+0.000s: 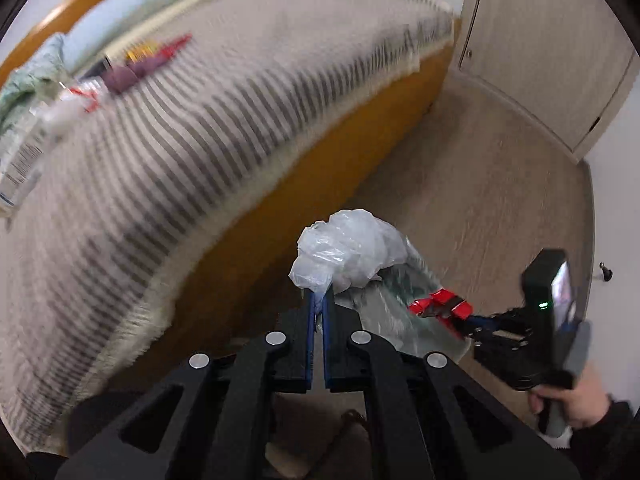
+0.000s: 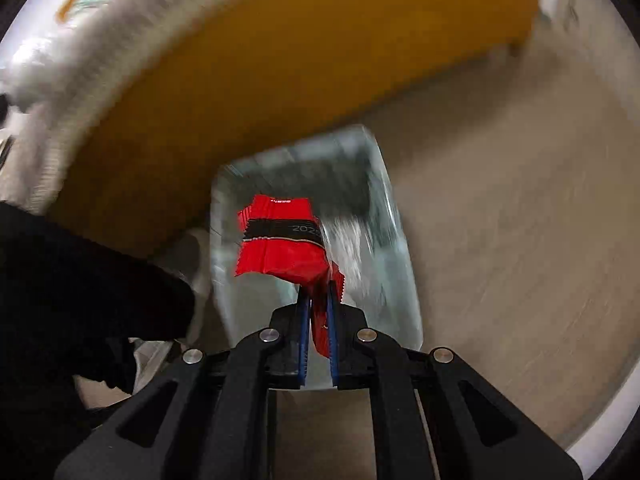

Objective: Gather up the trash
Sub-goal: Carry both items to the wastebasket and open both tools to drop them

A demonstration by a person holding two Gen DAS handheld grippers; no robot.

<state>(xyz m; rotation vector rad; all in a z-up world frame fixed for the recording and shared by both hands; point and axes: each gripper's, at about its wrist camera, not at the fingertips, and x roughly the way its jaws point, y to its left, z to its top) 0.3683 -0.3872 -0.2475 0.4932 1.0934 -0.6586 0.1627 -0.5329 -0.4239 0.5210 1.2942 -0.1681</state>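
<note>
The left gripper's [image 1: 319,294] fingers are clamped on a crumpled clear bag [image 1: 347,251], held beside the orange bed frame [image 1: 332,152] above a lined bin [image 1: 404,300]. At ten o'clock in the left view, more litter [image 1: 86,94] lies on the striped blanket [image 1: 200,120]. At four o'clock there, the right gripper [image 1: 460,318] has its fingers pinched on a red wrapper [image 1: 440,304]. In the right view the wrapper [image 2: 280,240] hangs over the bin's [image 2: 396,240] open mouth at twelve o'clock.
</note>
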